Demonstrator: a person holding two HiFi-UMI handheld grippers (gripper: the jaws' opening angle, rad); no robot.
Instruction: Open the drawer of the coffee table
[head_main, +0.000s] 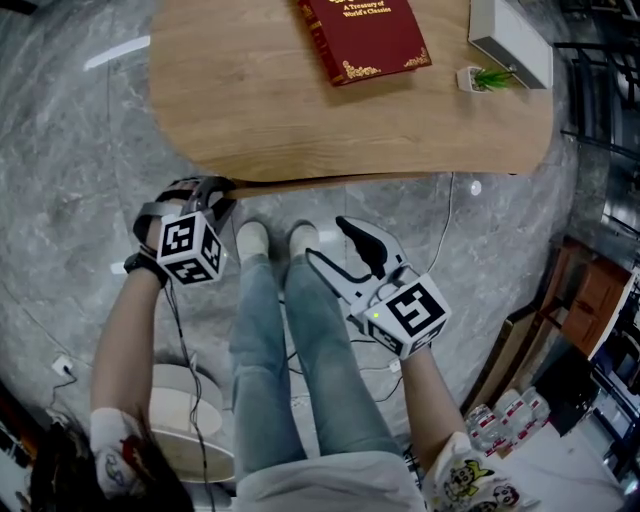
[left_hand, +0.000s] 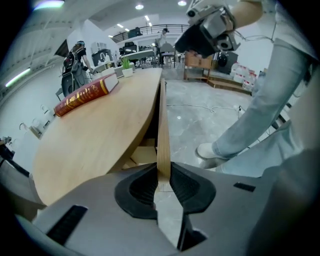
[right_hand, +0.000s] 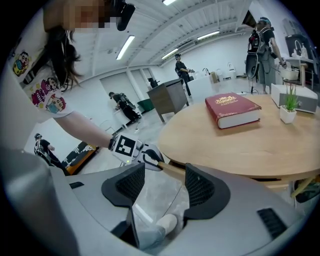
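Observation:
The coffee table (head_main: 250, 110) has a pale oval wooden top. Under its near edge the drawer front (left_hand: 163, 115) shows as a thin wooden board, standing a little out from the table with a dark gap behind it. My left gripper (left_hand: 162, 182) is shut on that board's end, both black pads pressed against it; it also shows at the table's near left edge (head_main: 205, 195) and in the right gripper view (right_hand: 142, 157). My right gripper (head_main: 338, 248) hangs open over the floor below the table's edge, nothing between its jaws (right_hand: 160, 182).
On the table lie a red book (head_main: 365, 35), a small potted plant (head_main: 488, 77) and a white box (head_main: 510, 40). The person's shoes (head_main: 275, 240) and legs stand between the grippers. Cables (head_main: 440, 250) trail on the marble floor; a white round object (head_main: 185, 415) sits lower left, shelving (head_main: 590, 300) at right.

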